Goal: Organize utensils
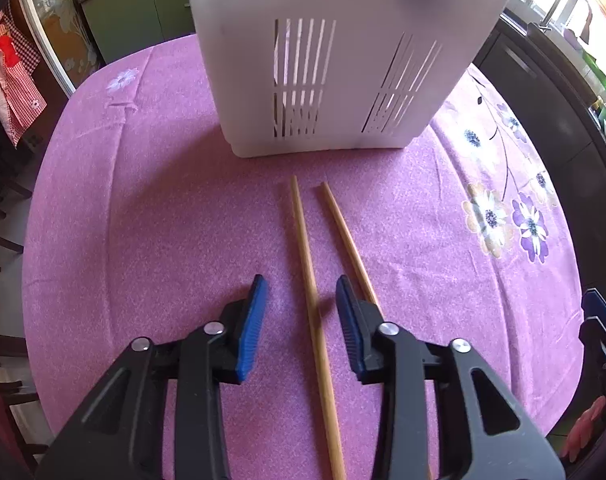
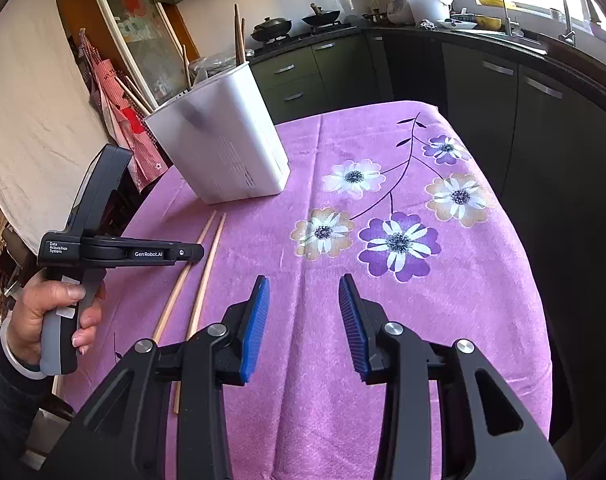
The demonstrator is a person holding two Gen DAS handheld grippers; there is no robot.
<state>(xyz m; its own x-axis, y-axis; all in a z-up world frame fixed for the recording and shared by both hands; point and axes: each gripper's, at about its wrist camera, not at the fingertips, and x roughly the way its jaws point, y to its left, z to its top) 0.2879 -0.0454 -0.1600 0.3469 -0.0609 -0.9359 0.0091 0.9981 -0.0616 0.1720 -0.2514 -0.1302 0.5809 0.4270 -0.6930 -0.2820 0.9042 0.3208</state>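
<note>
Fingers of the left gripper [image 1: 302, 292] stand apart, straddling one chopstick [image 1: 309, 300] without pressing it; a second chopstick [image 1: 345, 236] lies just outside the right-hand pad. Right gripper [image 2: 304, 292] fingers are parted over bare purple tablecloth [image 2: 343, 360], gripping nothing. Both chopsticks lie just in front of the white utensil holder [image 1: 323, 80], tips toward it, apart.
</note>
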